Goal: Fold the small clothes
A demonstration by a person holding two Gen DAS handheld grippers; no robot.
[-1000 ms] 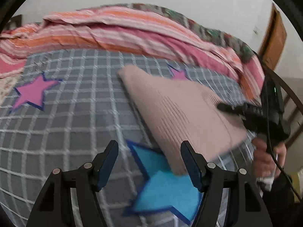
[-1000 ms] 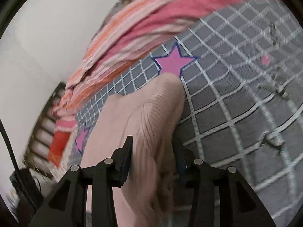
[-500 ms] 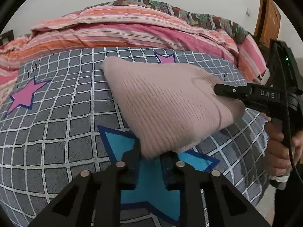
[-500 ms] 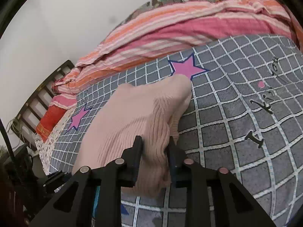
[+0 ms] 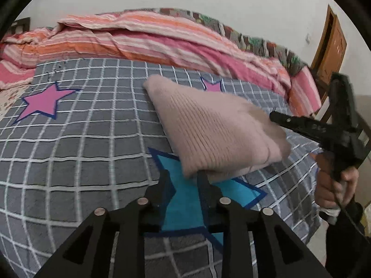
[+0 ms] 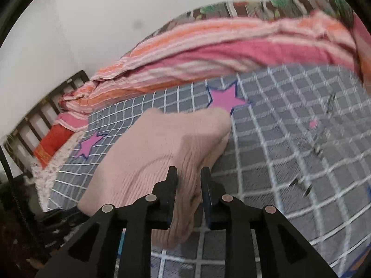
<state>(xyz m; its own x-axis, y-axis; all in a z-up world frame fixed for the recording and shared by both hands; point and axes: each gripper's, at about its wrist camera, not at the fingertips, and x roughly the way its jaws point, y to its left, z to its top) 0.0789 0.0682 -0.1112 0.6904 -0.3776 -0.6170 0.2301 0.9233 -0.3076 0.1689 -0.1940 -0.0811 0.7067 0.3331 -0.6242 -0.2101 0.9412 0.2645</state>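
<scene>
Your pink ribbed knit garment (image 5: pixel 215 136) sits folded on the grey checked bedspread (image 5: pixel 81 139), its near corner over the blue star patch (image 5: pixel 185 206) and its far corner just beside a pink star patch (image 5: pixel 212 85). A second, larger pink star (image 5: pixel 44 103) lies well apart to the left. No container appears in either view.

Your left gripper (image 5: pixel 183 183) points down at the garment's near corner. Its jaws stand narrow and are opening; the knit corner lies between the fingertips, with the right finger against the fabric and a gap at the left one.

Your right gripper (image 6: pixel 189 183) also angles downward, and its jaws stand narrow with a bunched fold of the knit pressed between them. In the left wrist view this gripper (image 5: pixel 276 117) reaches in from the right, its tips at the garment's right edge, and your right hand (image 5: pixel 334 185) wraps the handle below, a dark sleeve at the wrist.

The garment is soft with fine vertical ribbing. The bedspread is plush, crossed by white lines. A striped pink and orange quilt (image 5: pixel 150 39) lies heaped along the far side. A slatted dark headboard (image 6: pixel 32 120) shows at the left of the right wrist view. Both views are partly motion-blurred.
</scene>
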